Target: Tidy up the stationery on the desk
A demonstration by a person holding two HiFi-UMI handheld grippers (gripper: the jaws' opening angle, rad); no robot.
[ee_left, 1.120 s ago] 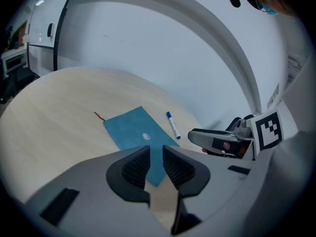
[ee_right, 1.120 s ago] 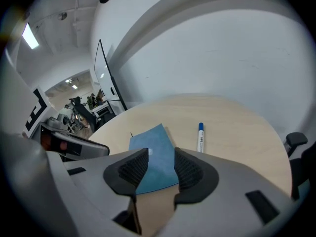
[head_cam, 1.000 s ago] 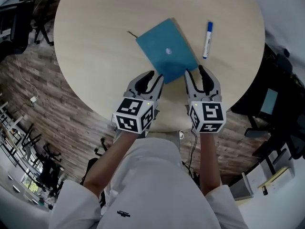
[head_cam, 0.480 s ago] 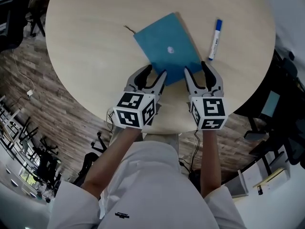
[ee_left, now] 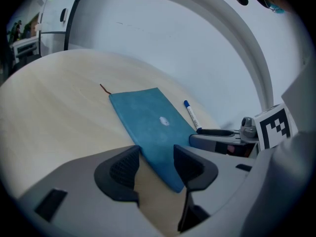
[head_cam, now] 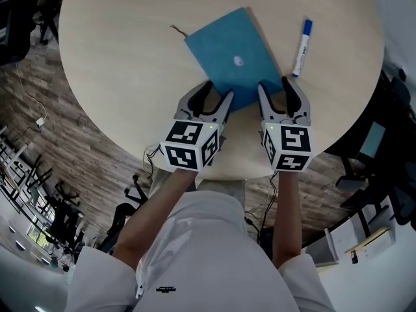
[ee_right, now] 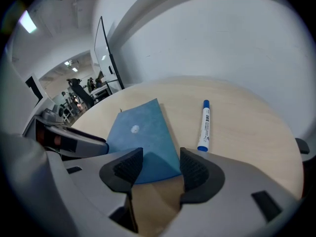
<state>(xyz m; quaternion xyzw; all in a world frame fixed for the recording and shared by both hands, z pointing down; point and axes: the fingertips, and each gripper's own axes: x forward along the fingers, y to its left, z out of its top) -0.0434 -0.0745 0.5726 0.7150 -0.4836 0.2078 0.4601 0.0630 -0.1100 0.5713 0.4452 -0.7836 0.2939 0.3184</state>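
The jaws of the left gripper (head_cam: 218, 91) and the right gripper (head_cam: 273, 84) have just been opened wide around the near corners of the blue notebook (head_cam: 231, 57), which is left flat on the table (head_cam: 130, 57) near the marker (head_cam: 302, 47), so its placing seems finished.

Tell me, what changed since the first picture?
The left gripper and the right gripper have just been opening their jaws. Each now stands wide around a near corner of the blue notebook, with the pads not pressing on it. The notebook stayed flat on the table, with the marker beside it.
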